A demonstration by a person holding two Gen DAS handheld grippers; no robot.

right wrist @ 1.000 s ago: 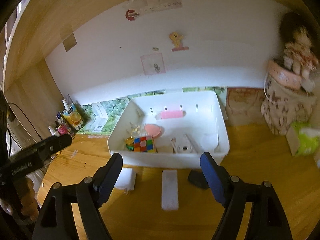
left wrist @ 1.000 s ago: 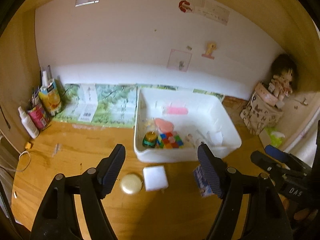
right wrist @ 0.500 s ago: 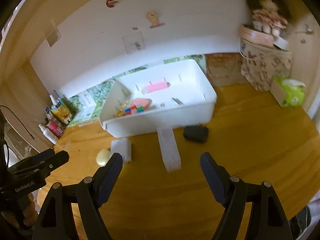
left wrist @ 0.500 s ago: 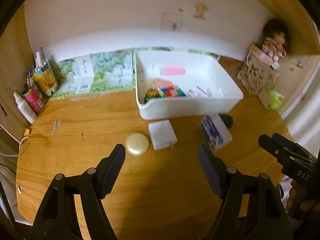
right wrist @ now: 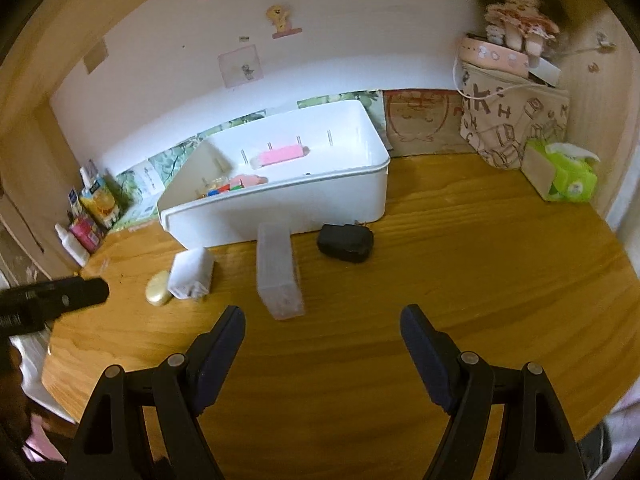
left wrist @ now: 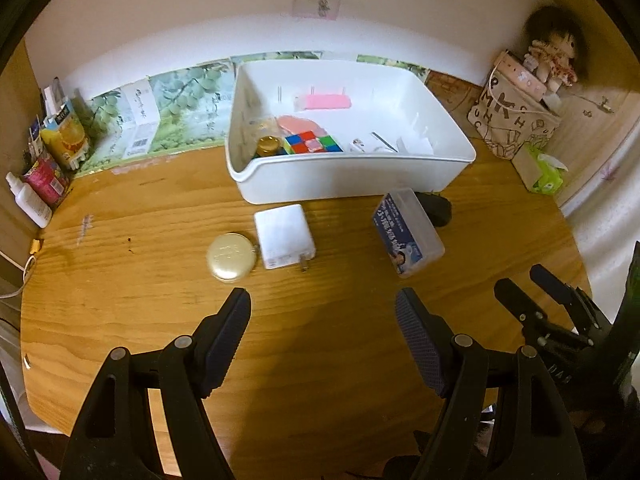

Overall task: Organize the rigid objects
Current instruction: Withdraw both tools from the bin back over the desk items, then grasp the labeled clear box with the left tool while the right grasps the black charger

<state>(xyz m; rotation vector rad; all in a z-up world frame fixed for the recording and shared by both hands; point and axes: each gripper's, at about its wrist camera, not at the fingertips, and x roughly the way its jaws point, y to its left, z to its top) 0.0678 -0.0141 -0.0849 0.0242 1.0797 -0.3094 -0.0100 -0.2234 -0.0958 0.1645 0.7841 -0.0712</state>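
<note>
Approach stage. Left gripper [left wrist: 322, 308] and right gripper [right wrist: 322, 326]: both spread, empty. Loose before white bin [left wrist: 352, 180]: gold compact [left wrist: 230, 257], white charger [left wrist: 285, 236], clear case [right wrist: 278, 272], black adapter [right wrist: 346, 243]. Next likely: descend, straddle one item.

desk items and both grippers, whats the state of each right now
left gripper: open, empty, above the desk
right gripper: open, empty
bin: upright, part filled
cube: in the bin
gold tin: lid on, flat on the desk
white charger: lying flat, prongs out
clear box: closed, on the desk
black charger: on the desk by the bin
</note>
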